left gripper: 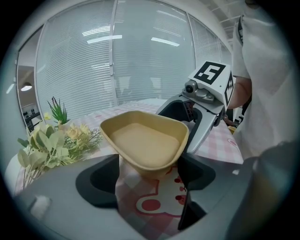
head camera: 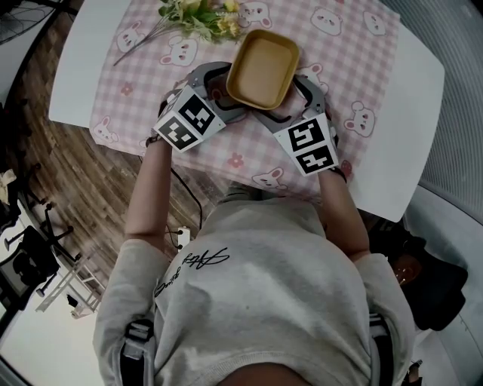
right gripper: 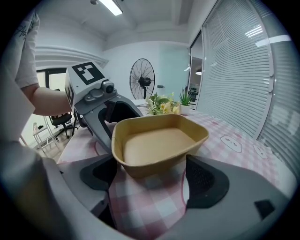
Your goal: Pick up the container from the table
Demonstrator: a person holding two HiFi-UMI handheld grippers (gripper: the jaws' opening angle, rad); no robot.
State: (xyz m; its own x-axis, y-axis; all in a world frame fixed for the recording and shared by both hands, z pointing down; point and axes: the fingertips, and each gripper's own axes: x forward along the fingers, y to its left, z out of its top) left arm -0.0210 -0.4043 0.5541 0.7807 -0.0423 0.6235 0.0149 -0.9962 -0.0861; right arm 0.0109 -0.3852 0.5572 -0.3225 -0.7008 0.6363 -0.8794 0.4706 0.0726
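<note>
- Sitting on a pink checked cloth [head camera: 355,53] printed with bears, the tan container [head camera: 263,66] lies at 12 o'clock from the person in the head view. It is near the closer edge of the white table [head camera: 90,53].
- The left gripper [left gripper: 149,174] comes at the container from about 8 o'clock. Its jaws stand wide around the near left corner, and both dark pads [left gripper: 101,180] lie against the sloping walls, so it holds the container.
- The right gripper [right gripper: 150,177] comes in from about 5 o'clock. Its jaws are also wide and are closed on the near right corner, with a pad [right gripper: 206,180] touching each side.
- The container's base looks to rest on the cloth. I cannot be sure that it has left the cloth.
- A bunch of pale flowers [head camera: 196,16] lies at 10 o'clock from the container, just apart from its rim.
- Each gripper's marker cube [head camera: 185,121] faces upward, at 6 o'clock of its jaws.
- A standing fan [right gripper: 142,82] shows far off at 12 o'clock in the right gripper view.
</note>
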